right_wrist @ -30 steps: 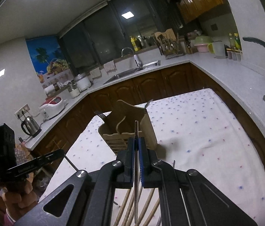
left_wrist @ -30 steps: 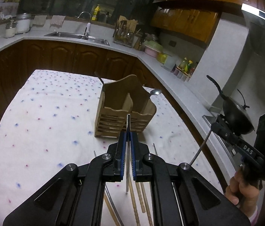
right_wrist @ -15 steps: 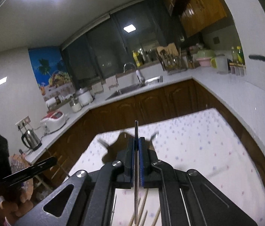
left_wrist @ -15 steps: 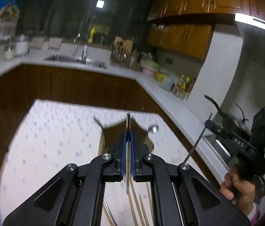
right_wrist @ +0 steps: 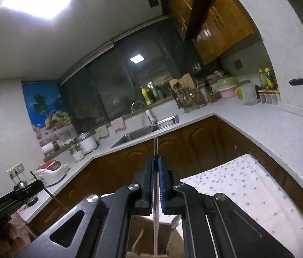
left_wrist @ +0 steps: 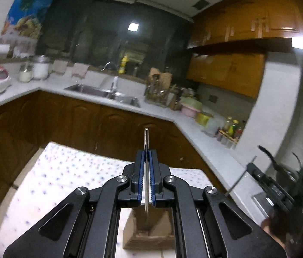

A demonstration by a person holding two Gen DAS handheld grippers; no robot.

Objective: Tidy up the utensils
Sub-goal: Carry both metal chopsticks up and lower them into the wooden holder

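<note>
Left hand-held gripper (left_wrist: 146,167): black body, blue pads, silver pivot screws. Right hand-held gripper (right_wrist: 157,172): same black body and blue pads. Utensil (left_wrist: 146,142) in the left one: thin, silver metal. Utensil (right_wrist: 155,148) in the right one: also silver. Wooden holder (left_wrist: 151,230): light brown, darker brown at its base slats. Cloth (left_wrist: 65,172) on the bench: white with small blue and red dots. Countertop (left_wrist: 162,111): pale speckled grey. Lower cabinets (left_wrist: 76,124): dark brown wood. Upper cabinets (left_wrist: 248,25): orange-brown. Wall poster (right_wrist: 43,107): bright blue with palms and fruit. Bottle (left_wrist: 123,64) by the window: yellow. Bowl (right_wrist: 226,90): pink with green lid.
</note>
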